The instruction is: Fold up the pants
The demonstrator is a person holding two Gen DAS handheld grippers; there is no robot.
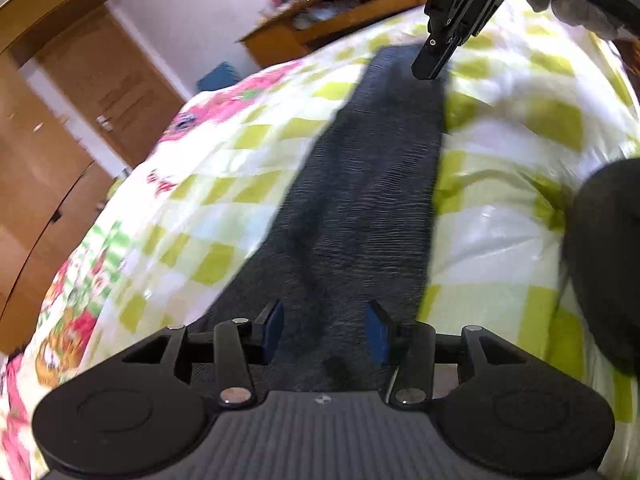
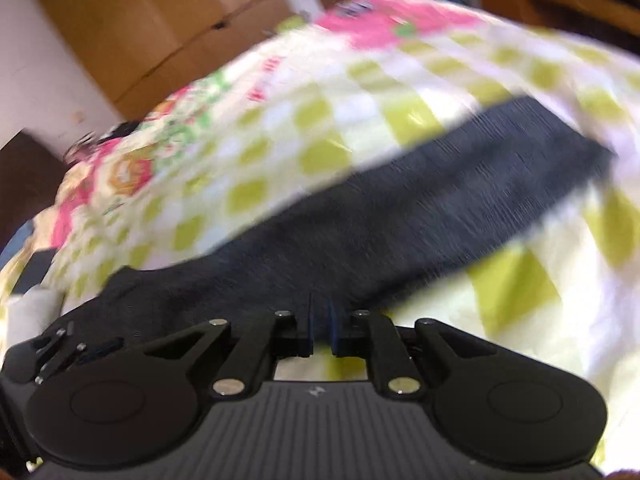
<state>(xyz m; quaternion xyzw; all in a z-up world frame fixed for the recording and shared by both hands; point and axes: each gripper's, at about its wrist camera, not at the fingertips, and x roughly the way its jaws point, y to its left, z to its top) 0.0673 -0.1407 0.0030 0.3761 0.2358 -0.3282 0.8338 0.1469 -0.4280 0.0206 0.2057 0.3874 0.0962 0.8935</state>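
A bed fills the room, under a quilt of green and white checks with pink flowers along its far edge. Behind it a wooden door sits in a pale wall, a wardrobe beside it, a wooden desk further right. Bright light.

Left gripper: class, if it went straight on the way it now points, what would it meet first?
Most likely the dark pants lying directly ahead of the left gripper on the checked bedcover; depth is unclear.
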